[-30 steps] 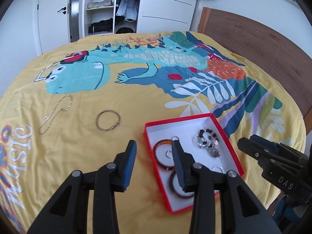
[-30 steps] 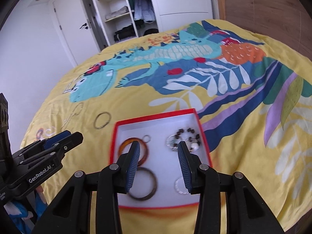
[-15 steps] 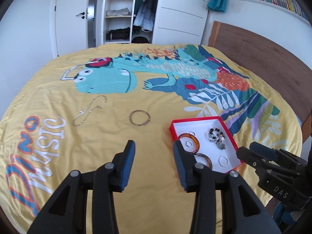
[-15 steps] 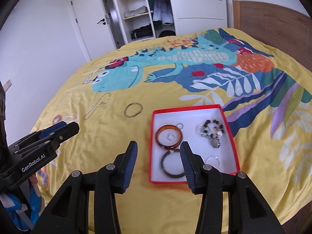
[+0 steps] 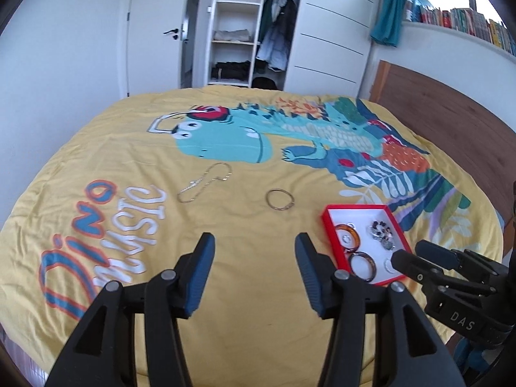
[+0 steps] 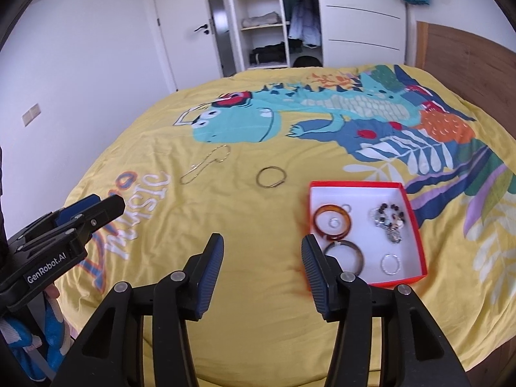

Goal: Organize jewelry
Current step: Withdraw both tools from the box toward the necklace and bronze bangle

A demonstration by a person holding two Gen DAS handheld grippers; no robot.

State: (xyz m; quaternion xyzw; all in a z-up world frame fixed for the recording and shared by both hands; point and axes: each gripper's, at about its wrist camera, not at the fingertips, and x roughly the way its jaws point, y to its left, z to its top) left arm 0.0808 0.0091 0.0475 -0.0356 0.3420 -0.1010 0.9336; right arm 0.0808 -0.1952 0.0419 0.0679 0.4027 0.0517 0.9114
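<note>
A red box [image 6: 354,183] with a white inside lies on the yellow bedspread. It holds an amber bangle [image 6: 331,208], a dark bangle [image 6: 358,254], a beaded bracelet [image 6: 388,216] and small silver rings. Left of the box, a gold bangle [image 6: 271,167] and a thin chain [image 6: 201,166] lie loose on the cloth. My right gripper [image 6: 262,238] hovers above the bedspread just left of the box's near corner; its jaws are opening, with nothing between them. My left gripper [image 5: 254,237] hangs further left, short of the gold bangle [image 5: 280,189] and the chain [image 5: 196,183]; its jaws are also opening wide and are empty.
The dinosaur-print bedspread [image 5: 225,290] covers the whole bed. A wooden headboard [image 5: 451,113] runs along the right. An open wardrobe [image 5: 238,32] and a white door [image 5: 154,32] stand beyond the far edge. The right gripper [image 5: 416,254] shows at the left wrist view's right edge.
Both grippers have drawn back and up from over the box, so more of the bed shows. The left jaws have spread much wider, the right ones slightly. The jewelry has not moved.
</note>
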